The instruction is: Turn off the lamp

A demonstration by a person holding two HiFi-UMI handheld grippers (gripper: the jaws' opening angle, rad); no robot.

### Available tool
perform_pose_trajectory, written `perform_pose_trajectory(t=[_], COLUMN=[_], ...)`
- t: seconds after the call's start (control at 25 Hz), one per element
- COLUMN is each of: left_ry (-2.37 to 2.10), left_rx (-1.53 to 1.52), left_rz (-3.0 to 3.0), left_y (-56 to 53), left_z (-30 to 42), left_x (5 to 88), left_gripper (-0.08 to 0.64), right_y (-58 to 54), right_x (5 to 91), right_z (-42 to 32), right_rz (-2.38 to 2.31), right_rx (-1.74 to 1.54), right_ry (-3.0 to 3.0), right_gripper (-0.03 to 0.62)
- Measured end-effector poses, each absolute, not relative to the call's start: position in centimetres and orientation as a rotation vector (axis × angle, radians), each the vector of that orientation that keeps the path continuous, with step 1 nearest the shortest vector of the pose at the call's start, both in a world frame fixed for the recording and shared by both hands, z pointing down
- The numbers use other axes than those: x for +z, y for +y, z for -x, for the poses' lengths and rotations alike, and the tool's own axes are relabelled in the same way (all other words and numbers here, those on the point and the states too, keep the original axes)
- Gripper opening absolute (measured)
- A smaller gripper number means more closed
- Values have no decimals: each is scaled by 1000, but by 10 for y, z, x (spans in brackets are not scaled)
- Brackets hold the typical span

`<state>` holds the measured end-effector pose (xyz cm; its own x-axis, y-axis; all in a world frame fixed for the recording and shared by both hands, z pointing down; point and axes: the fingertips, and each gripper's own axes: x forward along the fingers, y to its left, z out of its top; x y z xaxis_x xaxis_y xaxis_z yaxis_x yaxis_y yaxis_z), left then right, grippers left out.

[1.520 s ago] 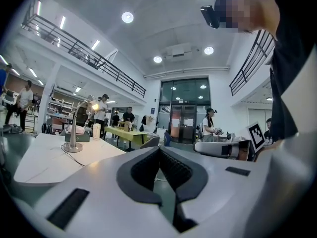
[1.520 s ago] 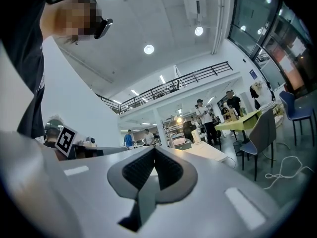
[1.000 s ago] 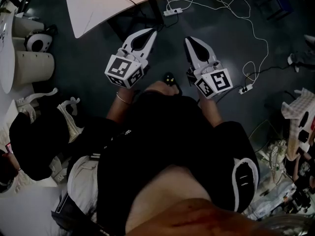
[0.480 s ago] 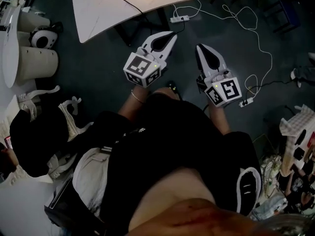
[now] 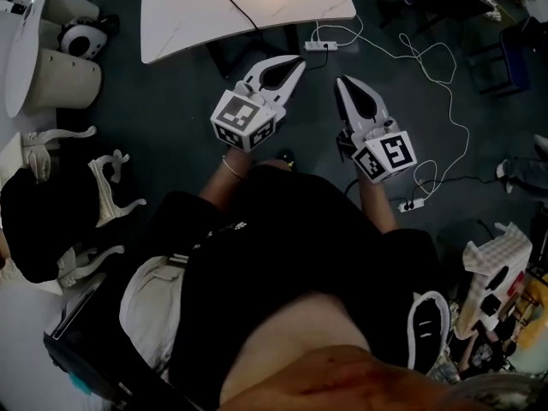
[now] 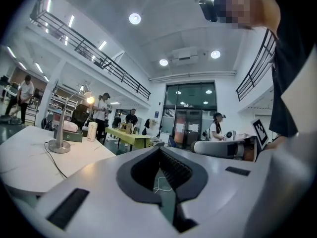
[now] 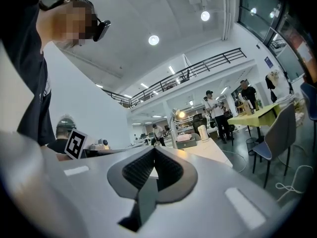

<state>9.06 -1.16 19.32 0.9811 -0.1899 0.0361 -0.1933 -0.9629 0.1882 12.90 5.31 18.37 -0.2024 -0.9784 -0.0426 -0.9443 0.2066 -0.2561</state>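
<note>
Centre of the head view, two tongs held out in front of the person's body:

- Left gripper (image 5: 298,61): the jaws are closed tip to tip with nothing between them. It points toward the upper middle of the frame.
- Right gripper (image 5: 341,82): also closed and empty, just beside the left one and pointing the same way.

Upper middle of the head view:

- White table (image 5: 257,15): a dark cable runs across its top. The lamp itself falls outside this view.
- Power strip (image 5: 321,46): lies on the dark floor below the table edge, with a white cord (image 5: 445,101) trailing toward the right.

Left middle of the left gripper view:

- Lamp (image 6: 59,145): a round base on the table top with a thin stem, and its head glows. It is well apart from the jaws. In the right gripper view the lit head (image 7: 181,114) sits just above the jaw tips.

Step in hand, judged: the approach to the lamp, with nothing touched yet.

Handling notes:

- The switch cannot be made out, so it should be located first, whether on the base, the stem or the cord.
- A closed tip suits pressing a button, and it should come in slowly and square to the switch.
- The free gripper may steady the base so the lamp does not slide.
- Both grippers should stay clear of the cable on the table.
</note>
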Motion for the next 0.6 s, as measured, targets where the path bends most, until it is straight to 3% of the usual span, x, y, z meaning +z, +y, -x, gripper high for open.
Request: perform_pose_trajectory(t=[0.6], left_ry=[-497], left_rx=[-55], left_rz=[-2884], left_y=[-33], left_z=[-50], left_x=[180], left_gripper=[6], right_y=[25], right_x=[187], right_z=[-96], right_rz=[1654], right_rx=[-318], right_ry=[2460], right_gripper=[0])
